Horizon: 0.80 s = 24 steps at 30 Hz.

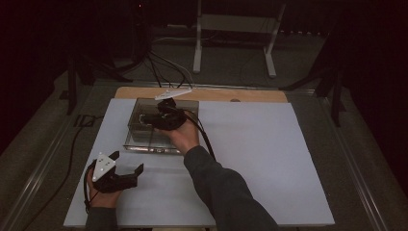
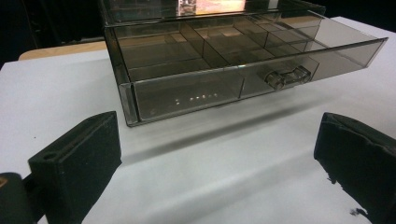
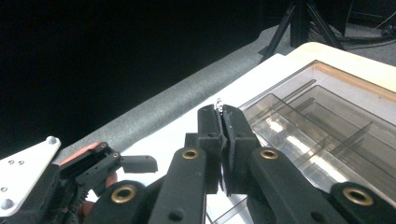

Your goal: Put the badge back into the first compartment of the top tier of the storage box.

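Drawer [image 2: 243, 60] compartments apparently hold nothing visible.

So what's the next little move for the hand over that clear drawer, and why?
Probably lower the right gripper into a compartment of the open smoky plastic drawer and then open it. Its jaws are pressed together on something tiny and shiny at the tips, right over the dividers. The left gripper rests open on the table.

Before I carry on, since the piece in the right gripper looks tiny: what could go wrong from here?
1. The tiny shiny piece barely peeks past the shut right gripper; it may slip.
2. The drawer has narrow compartments; a drop could land in the wrong one.
3. The hand could nudge the drawer.
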Each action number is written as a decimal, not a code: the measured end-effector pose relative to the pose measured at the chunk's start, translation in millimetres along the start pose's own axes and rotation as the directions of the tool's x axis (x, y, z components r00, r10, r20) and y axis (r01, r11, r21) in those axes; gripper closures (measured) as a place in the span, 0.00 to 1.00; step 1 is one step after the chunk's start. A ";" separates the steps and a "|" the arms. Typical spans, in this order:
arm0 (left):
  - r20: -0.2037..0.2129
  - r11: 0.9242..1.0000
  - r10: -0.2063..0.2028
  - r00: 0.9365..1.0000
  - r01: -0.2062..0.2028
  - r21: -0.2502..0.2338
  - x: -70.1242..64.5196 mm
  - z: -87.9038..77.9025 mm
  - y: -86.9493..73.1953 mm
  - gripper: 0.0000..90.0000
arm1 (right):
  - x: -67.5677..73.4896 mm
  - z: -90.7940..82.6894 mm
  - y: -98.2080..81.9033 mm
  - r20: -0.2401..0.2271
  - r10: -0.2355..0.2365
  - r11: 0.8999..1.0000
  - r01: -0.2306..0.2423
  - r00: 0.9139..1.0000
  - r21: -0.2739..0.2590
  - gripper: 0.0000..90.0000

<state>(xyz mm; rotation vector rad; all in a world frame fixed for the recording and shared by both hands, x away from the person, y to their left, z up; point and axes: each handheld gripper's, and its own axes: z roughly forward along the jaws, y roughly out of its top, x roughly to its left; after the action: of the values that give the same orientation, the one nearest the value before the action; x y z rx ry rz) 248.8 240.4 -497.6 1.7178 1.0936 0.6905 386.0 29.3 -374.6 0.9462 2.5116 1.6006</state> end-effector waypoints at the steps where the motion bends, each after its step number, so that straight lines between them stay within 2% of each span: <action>1: 0.000 1.000 0.001 1.000 -0.001 0.000 0.1 0.0 0.0 0.02 | -0.3 1.0 -0.3 0.001 0.004 1.000 -0.004 1.000 0.002 0.97; 24: -0.005 1.000 -0.002 1.000 0.002 -0.001 0.0 -0.3 0.0 0.02 | -1.0 11.8 -3.0 0.014 0.013 0.999 -0.013 1.000 0.031 0.97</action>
<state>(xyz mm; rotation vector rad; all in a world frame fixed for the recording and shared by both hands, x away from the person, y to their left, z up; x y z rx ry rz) 248.6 240.5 -497.4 1.7148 1.0984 0.6946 389.3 37.6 -383.0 0.9756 2.5339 1.5570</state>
